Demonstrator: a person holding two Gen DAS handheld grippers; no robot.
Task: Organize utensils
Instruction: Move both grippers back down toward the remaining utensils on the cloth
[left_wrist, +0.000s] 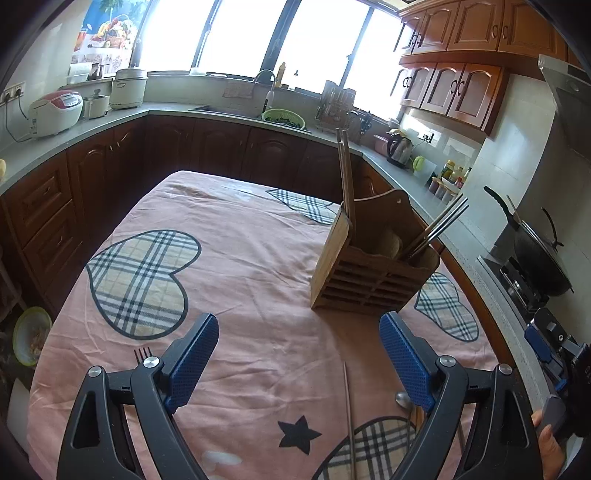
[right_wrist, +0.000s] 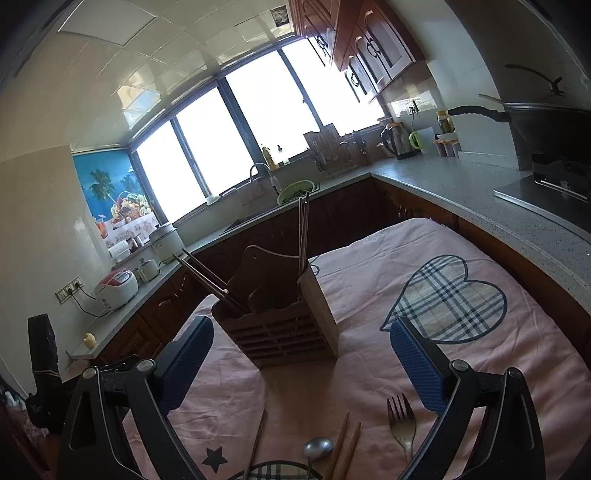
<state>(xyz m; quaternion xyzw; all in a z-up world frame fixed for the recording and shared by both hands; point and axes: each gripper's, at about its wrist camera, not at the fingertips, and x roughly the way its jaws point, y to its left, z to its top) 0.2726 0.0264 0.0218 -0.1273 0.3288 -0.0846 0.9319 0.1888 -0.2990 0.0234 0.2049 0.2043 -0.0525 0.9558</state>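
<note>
The wooden utensil holder (left_wrist: 373, 258) stands upright on the pink tablecloth (left_wrist: 258, 266), which carries plaid hearts and a dark star. All positions below are taken from this holder.

Inside the holder, two dark chopsticks (left_wrist: 345, 177) stand nearly upright in one end compartment. Several more chopsticks (left_wrist: 439, 225) lean outward from the opposite end compartment. The middle compartment holds something pale that cannot be identified.

On the cloth on the near side of the holder, well apart from it, lie loose utensils: a metal fork (right_wrist: 402, 424), a metal spoon (right_wrist: 317, 448), a pair of wooden chopsticks (right_wrist: 347, 450) between spoon and fork, and one single chopstick (right_wrist: 256, 446) to the other side of the spoon. None of them touches the holder.

The left gripper (left_wrist: 299, 354) hangs above the cloth on the near side of the holder, jaws spread wide, nothing between the blue pads. A second fork's tines (left_wrist: 142, 354) show beside its left finger.

The right gripper (right_wrist: 301, 358) points at the holder from the near side, jaws likewise wide apart and empty. Its blue pads frame the holder's base in its own view without touching it.

Beyond the holder, a grey kitchen counter (left_wrist: 110, 118) with dark cabinets wraps the room, with a sink under the windows.
</note>
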